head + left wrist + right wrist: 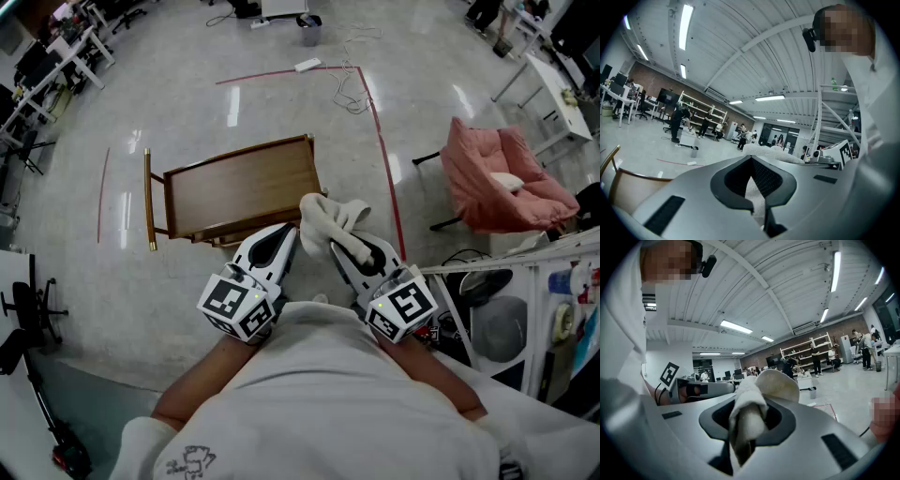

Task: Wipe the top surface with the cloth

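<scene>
A low wooden table (246, 187) with a bare brown top stands on the floor ahead of me; its edge (621, 185) also shows in the left gripper view. A white cloth (326, 220) is bunched up above the table's near right corner, with my right gripper (339, 242) shut on it. In the right gripper view the cloth (752, 404) is rolled between the jaws. My left gripper (287, 236) is close beside it on the left. Its jaws stand together with nothing between them, and the cloth (769, 152) shows just past them. Both grippers are held near my chest, above the floor.
A pink padded chair (506, 178) stands to the right of the table. A white rack (525, 309) with bottles is at my right. Red tape lines (382, 141) cross the floor beside the table. Desks and people fill the far room.
</scene>
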A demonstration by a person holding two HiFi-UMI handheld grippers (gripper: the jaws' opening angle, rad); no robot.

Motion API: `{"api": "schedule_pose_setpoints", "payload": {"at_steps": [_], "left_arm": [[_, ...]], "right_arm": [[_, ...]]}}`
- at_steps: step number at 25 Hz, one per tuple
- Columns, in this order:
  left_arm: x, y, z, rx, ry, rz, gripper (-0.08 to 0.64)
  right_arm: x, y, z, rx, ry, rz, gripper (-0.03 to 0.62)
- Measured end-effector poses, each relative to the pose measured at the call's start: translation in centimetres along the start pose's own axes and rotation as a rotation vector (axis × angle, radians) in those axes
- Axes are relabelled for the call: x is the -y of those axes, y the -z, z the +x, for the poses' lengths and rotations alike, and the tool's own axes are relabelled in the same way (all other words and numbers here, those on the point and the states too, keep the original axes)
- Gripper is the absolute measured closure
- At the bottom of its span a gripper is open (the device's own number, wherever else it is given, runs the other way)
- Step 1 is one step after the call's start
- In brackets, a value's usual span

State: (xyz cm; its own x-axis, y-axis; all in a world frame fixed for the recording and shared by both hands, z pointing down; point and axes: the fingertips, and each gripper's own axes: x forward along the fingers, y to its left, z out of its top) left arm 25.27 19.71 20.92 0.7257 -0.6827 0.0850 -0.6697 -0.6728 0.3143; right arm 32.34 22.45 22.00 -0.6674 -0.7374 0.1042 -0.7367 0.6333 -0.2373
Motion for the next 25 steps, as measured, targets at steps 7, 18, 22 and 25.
{"api": "schedule_pose_setpoints", "payload": {"at_steps": [7,18,22,25], "left_arm": [[-0.2,0.1,0.1,-0.005,-0.015,0.000,0.552],[-3.0,-0.5,-1.2,0.016,-0.022,-0.025,0.552],[-5.0,-1.1,-1.7,0.021,-0.023,-0.037,0.552],[-7.0,-1.4,-2.0,0.024,-0.016,-0.050,0.552]], "right_arm": [[0.0,1.1,-0.1,-0.011,-0.012,-0.020,0.505],[-0.4,1.6,2.5,-0.039,0.014,0.002,0.503],[-1.0,1.4,4.6,-0.049,0.012,0.004,0.503],[-1.4,1.6,6.8,-0.063,0.008,-0.005,0.503]]}}
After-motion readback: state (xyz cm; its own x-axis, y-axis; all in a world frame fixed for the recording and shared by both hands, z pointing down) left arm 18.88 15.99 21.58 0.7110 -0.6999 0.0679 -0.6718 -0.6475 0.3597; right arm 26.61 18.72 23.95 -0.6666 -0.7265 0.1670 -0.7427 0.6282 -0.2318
